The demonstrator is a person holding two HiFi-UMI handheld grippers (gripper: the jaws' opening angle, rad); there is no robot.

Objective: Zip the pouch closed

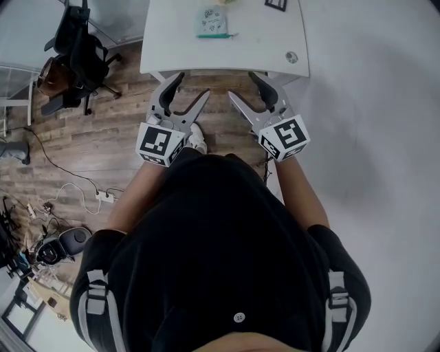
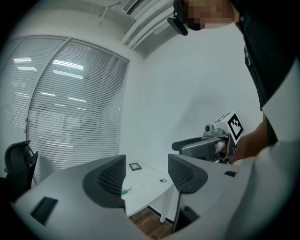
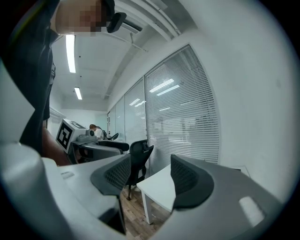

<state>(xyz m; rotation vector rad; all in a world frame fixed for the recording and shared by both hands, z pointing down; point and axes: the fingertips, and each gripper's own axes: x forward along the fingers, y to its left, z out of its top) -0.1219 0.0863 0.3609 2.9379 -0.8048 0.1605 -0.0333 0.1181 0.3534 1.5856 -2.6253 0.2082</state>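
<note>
A pale, see-through pouch [image 1: 212, 20] with a teal zipper edge lies on the white table [image 1: 172, 48], far from both grippers. My left gripper [image 1: 193, 84] and right gripper [image 1: 242, 85] are held in the air over the wooden floor, just short of the table's near edge, both open and empty. In the left gripper view my left gripper [image 2: 146, 176] has its jaws spread, and a teal bit of the pouch [image 2: 125, 191] peeks out beside the left jaw. The right gripper view shows my right gripper [image 3: 150, 178] open, with only a table corner [image 3: 161, 190] beyond it.
A black framed square [image 1: 276, 4] and a small round disc [image 1: 292, 57] also lie on the table. A black office chair [image 1: 79, 48] stands to the left. Cables and a power strip [image 1: 103, 196] trail over the wooden floor. White wall runs along the right.
</note>
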